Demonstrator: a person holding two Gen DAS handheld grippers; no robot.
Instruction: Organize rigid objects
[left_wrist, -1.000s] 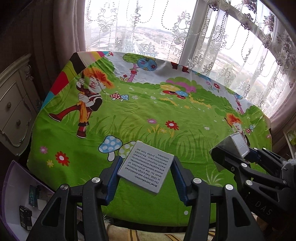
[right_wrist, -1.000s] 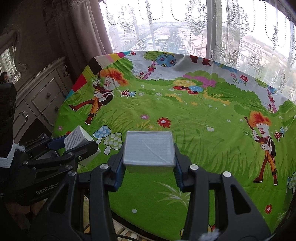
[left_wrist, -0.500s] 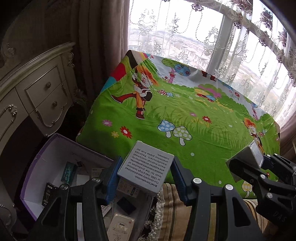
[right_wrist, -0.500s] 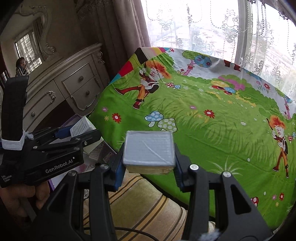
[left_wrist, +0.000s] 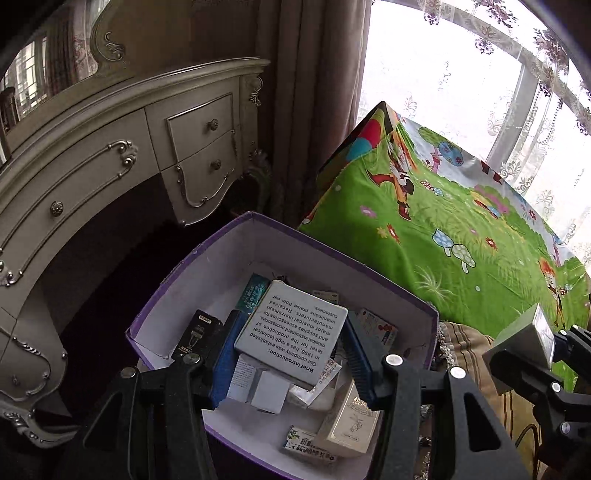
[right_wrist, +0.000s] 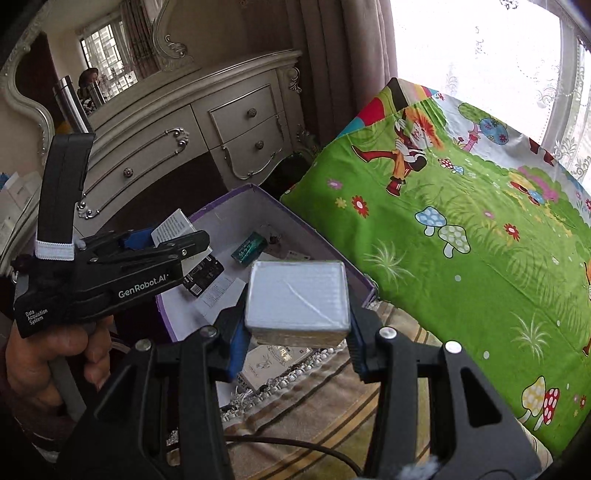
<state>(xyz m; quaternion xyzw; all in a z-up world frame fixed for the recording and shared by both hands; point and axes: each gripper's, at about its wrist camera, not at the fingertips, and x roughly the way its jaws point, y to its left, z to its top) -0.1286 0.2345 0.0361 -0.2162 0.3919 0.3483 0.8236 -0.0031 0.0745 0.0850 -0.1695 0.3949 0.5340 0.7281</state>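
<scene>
The printed box (left_wrist: 291, 334) hides much of the small packets (left_wrist: 269, 391) under it in the purple box (left_wrist: 221, 254). Their labels are too small to read. The picture's lower edge cuts off this purple box's near corner.

Purple-rimmed storage box (left_wrist: 192, 254) with small packets (left_wrist: 347, 424), beside green cartoon-print tablecloth (left_wrist: 461, 229).

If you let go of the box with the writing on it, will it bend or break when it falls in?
Probably not. The printed box keeps flat faces and sharp corners while the left gripper squeezes it, so it looks stiff. It seems like light cardboard, and it hangs over the purple bin, so the fall looks short. With flat sides, it should land and stay, not roll.
</scene>
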